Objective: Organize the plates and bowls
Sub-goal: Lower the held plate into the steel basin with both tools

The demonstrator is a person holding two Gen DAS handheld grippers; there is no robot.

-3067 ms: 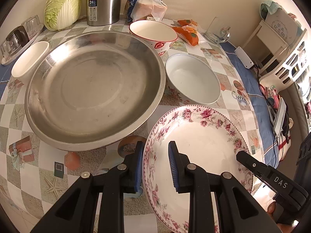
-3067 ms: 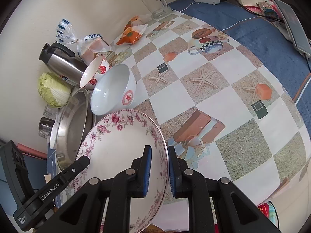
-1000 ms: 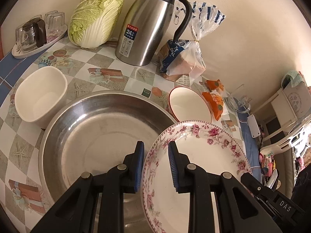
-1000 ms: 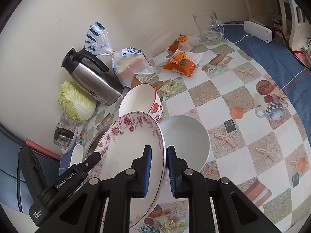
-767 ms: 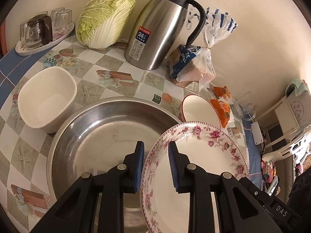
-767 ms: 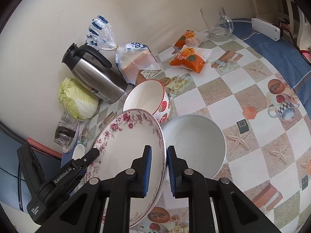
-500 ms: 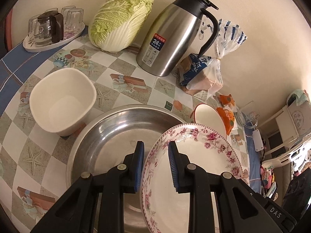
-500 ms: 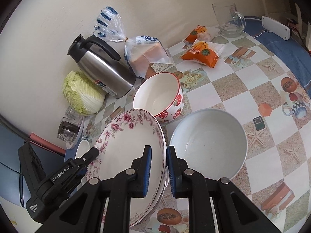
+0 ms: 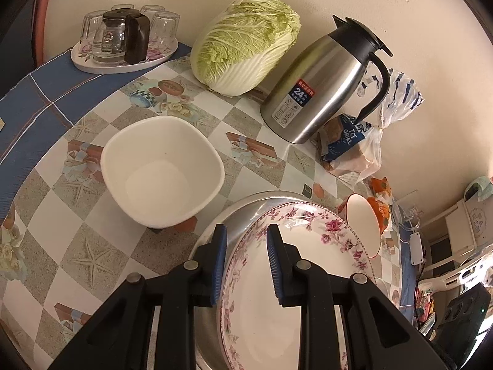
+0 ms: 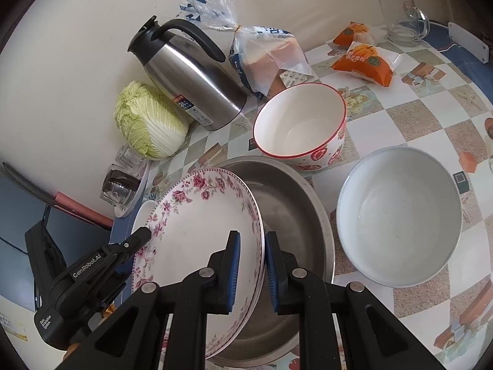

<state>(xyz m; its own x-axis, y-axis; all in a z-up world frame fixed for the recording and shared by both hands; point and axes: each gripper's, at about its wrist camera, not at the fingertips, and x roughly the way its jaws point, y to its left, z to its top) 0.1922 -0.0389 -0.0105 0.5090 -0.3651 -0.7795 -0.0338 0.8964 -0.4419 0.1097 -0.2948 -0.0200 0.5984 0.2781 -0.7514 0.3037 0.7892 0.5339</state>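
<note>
Both grippers hold one white plate with a pink flower rim [image 9: 295, 296] [image 10: 197, 234], tilted above the big steel basin [image 10: 289, 209] [image 9: 246, 206]. My left gripper [image 9: 246, 262] is shut on the plate's left rim; it also shows in the right wrist view [image 10: 135, 237]. My right gripper [image 10: 250, 269] is shut on the opposite rim. A red-rimmed bowl [image 10: 300, 126] [image 9: 363, 225] stands behind the basin. A plain white bowl [image 10: 399, 215] sits to its right. A white squarish bowl [image 9: 161, 169] sits left of the basin.
A steel thermos jug [image 9: 323, 83] [image 10: 191, 74], a napa cabbage [image 9: 246, 43] [image 10: 151, 120] and a bagged loaf [image 10: 268, 55] line the wall. A tray of glasses [image 9: 123, 40] stands at the far left. Orange snack packs [image 10: 363, 58] and a glass mug [image 10: 403, 18] lie far right.
Both grippers have carried the plate from the table's near edge to the left, over the steel basin. The plate now hangs lower in the basin, still gripped on both sides.
</note>
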